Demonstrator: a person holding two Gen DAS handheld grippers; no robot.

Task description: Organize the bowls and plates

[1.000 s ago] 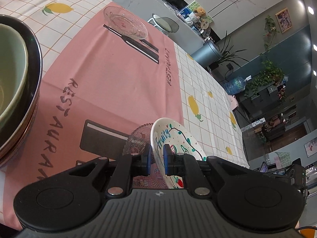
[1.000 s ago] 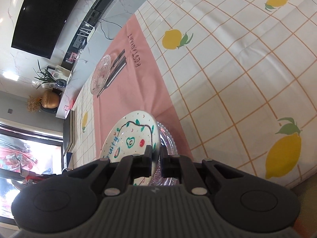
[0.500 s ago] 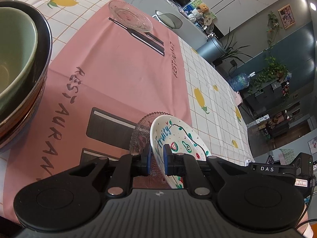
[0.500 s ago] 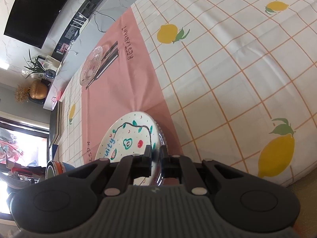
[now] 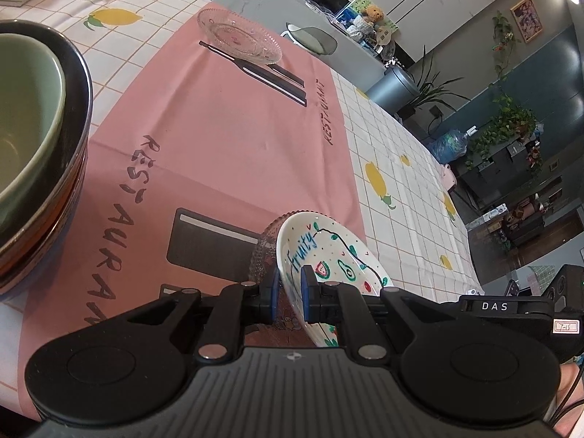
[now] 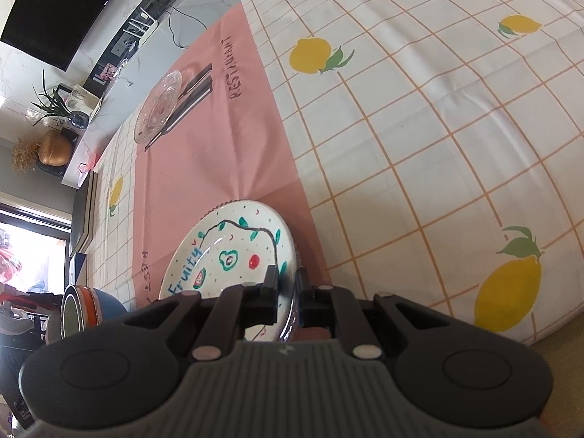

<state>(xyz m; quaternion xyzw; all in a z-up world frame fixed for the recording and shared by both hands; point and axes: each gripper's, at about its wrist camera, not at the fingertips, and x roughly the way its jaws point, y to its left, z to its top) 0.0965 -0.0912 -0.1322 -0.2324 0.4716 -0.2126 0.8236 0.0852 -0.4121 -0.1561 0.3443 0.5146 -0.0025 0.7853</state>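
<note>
white ceramic, and two grips on it at once: the left gripper (image 5: 291,294) is clenched on the near rim of the fruity plate (image 5: 328,255), while the right gripper (image 6: 285,294) pinches the opposite rim (image 6: 226,252). the plate sits over a beaded glass plate (image 5: 264,252) on the pink placemat (image 5: 219,138). here's the worry: if the two hands pull out of step, the glazed rim could slide out of one pinch and clack down onto the glass below. whether that glass plate is caught in a pinch too, i cannot tell. the plate itself is glossy, hand-drawn fruit, "fruity" in blue. stacked bowls (image 5: 33,138) wait at the left, another glass plate (image 5: 239,36) far off.
</note>
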